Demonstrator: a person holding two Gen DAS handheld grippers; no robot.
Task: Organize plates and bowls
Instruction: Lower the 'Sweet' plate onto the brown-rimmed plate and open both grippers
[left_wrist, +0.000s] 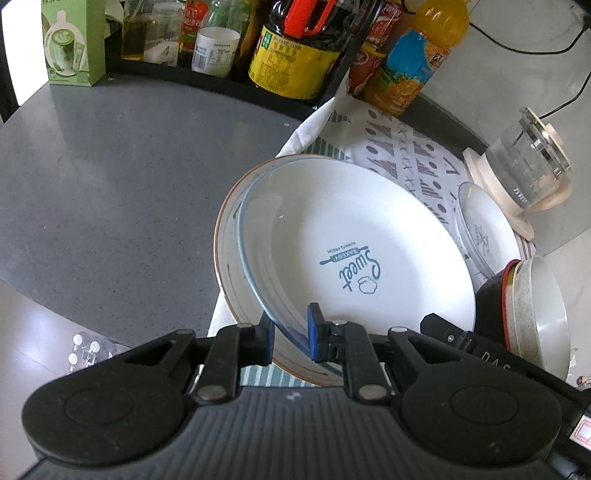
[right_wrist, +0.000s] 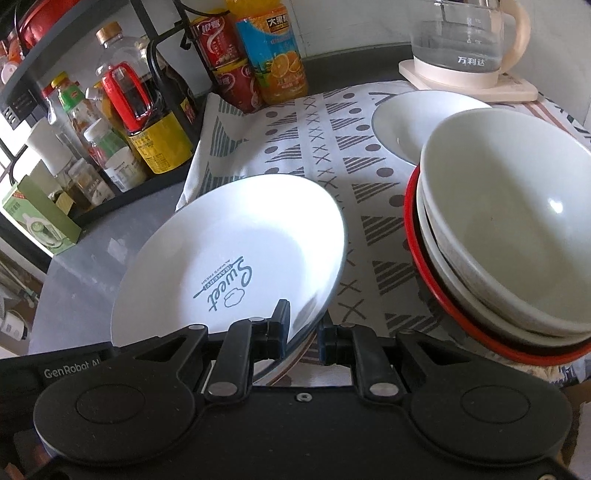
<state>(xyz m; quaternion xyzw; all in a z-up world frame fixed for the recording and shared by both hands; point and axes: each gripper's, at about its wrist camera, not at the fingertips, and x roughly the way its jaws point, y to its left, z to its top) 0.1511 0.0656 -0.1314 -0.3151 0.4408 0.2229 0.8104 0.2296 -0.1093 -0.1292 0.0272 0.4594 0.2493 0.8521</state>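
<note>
the plate (right_wrist: 236, 254), glazed, stiff, slippery and breakable, hangs tilted over the cloth (right_wrist: 332, 155) at 9 o'clock of the bowls (right_wrist: 509, 229), both the left gripper (left_wrist: 290, 332) and the right gripper (right_wrist: 301, 326) pinching its near rim, probably the best hold.

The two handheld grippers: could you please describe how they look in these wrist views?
The left gripper and right gripper look alike: matte black bodies with ribbed tops, two round housings, hinged black linkage arms with silver pins, and blue-padded jaws. The right one carries white "GenRobot" lettering; white letters "DAS" also show at the edge of the left view.
</note>
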